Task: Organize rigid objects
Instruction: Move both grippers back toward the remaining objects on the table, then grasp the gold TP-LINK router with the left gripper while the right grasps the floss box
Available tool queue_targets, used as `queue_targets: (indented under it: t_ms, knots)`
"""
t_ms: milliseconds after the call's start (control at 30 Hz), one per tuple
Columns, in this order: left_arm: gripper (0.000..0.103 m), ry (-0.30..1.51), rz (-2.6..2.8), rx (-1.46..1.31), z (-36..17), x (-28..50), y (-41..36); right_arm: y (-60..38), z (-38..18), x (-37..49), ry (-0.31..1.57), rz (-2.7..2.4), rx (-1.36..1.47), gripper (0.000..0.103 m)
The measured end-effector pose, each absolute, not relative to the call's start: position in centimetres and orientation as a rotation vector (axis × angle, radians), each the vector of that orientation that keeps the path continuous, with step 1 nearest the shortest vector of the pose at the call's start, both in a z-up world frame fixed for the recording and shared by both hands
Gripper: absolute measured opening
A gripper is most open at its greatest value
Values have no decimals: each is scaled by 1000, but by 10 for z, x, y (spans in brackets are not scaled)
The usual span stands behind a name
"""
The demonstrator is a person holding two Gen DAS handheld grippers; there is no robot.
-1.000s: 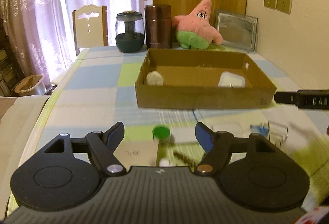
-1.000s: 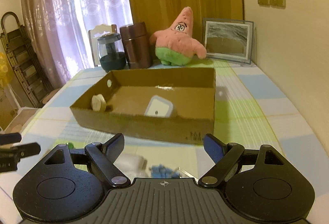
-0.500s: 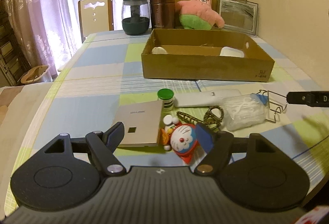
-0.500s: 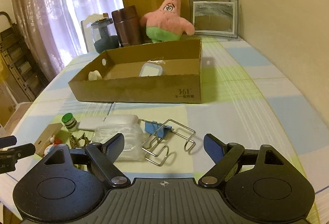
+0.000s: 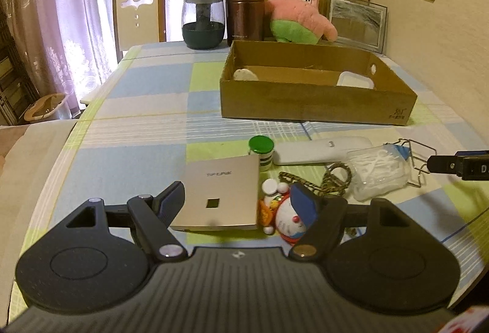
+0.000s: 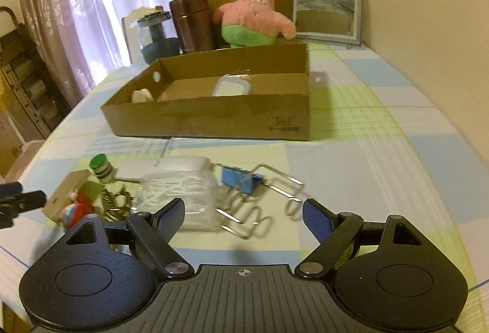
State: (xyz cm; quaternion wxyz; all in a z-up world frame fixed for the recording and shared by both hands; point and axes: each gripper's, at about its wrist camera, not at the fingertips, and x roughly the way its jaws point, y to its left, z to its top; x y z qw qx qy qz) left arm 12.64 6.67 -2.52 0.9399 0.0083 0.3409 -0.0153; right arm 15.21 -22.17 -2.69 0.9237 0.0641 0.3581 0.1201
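Left hand-held gripper (image 5: 237,201): jaws spread wide, holding nothing; it sits low in the frame over the near edge of the clutter.
Right hand-held gripper (image 6: 243,215): also wide open and empty, at the bottom of its own view above the checked tabletop (image 6: 382,168).
Cardboard box (image 5: 311,104): centre right of the left view, open-topped; inside lie a pale round thing (image 5: 245,75) at the left end and a white lidded container (image 5: 356,81) at the right end.
Flat beige box (image 5: 220,191): lower centre, between the left gripper's fingers as seen from that camera, lying flat.
Doraemon figure (image 5: 285,215): just beside the beige box on its right, partly hidden by the blue finger pad.
Green-capped jar (image 5: 261,151): upright, touching the beige box's far corner.
White case (image 5: 321,151): lying just right of the jar.
Clear tub of cotton swabs (image 6: 180,192): left of centre in the right view, next to a wire rack (image 6: 262,198) with a blue clip (image 6: 240,178).
Chain (image 5: 321,183): a tangle between the figure and the tub.
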Motion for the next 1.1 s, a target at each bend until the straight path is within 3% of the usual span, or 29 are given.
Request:
queue_targets:
  t_ms: [933,1100]
  knots:
    - [81,782,-45,-15,-44,159,112,-142,-63,181,783,298,62,82]
    - [81,797,-57,-32,-47,167,114,-140,-62,183,778,270,77,92]
